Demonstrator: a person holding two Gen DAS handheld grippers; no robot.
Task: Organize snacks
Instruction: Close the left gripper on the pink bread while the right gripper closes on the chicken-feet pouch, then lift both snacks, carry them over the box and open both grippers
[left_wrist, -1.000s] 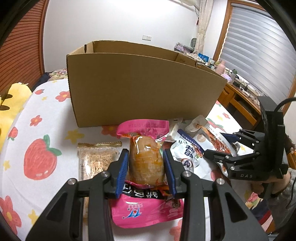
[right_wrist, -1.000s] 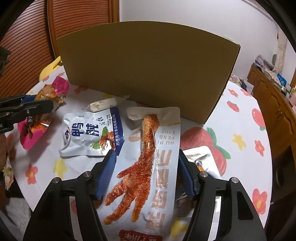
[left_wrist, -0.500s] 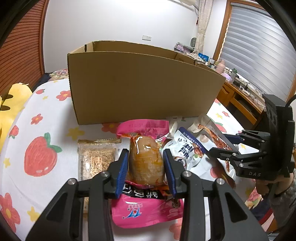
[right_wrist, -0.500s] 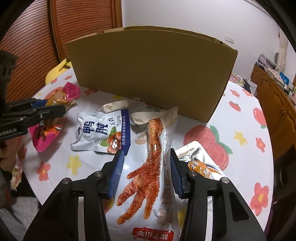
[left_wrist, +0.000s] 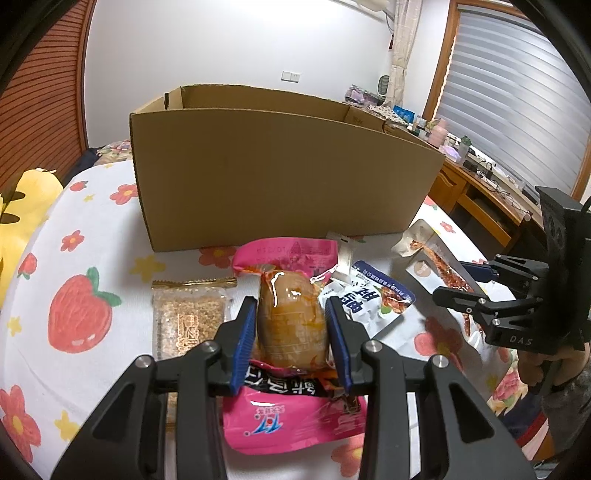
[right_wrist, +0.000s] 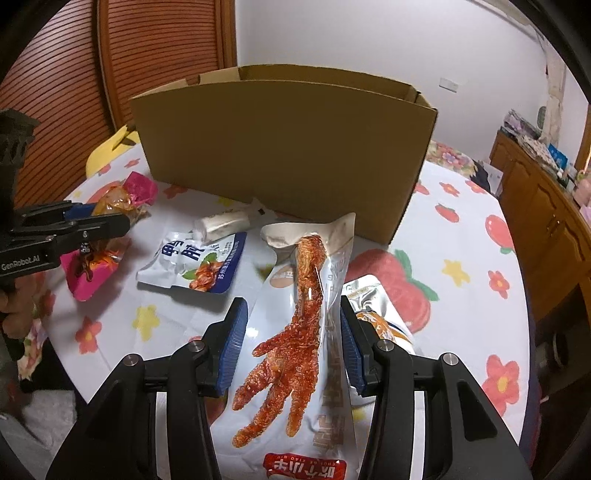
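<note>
My left tongs (left_wrist: 291, 341) are clamped on a pink plastic pack with a brown glazed meat lump (left_wrist: 291, 325) showing through it; its near end droops toward the floral strawberry-print tabletop (left_wrist: 79, 280). My right tongs (right_wrist: 290, 347) grip a long white pouch with a red chicken foot (right_wrist: 295, 332) inside (far end lifted off the cloth). Between them lies a blue-and-white foil snack pouch (right_wrist: 199, 264), with a clear-wrapped oat bar (left_wrist: 188, 317) just left of the pink pack. Behind everything stands a big open brown cardboard box (left_wrist: 280, 177).
</note>
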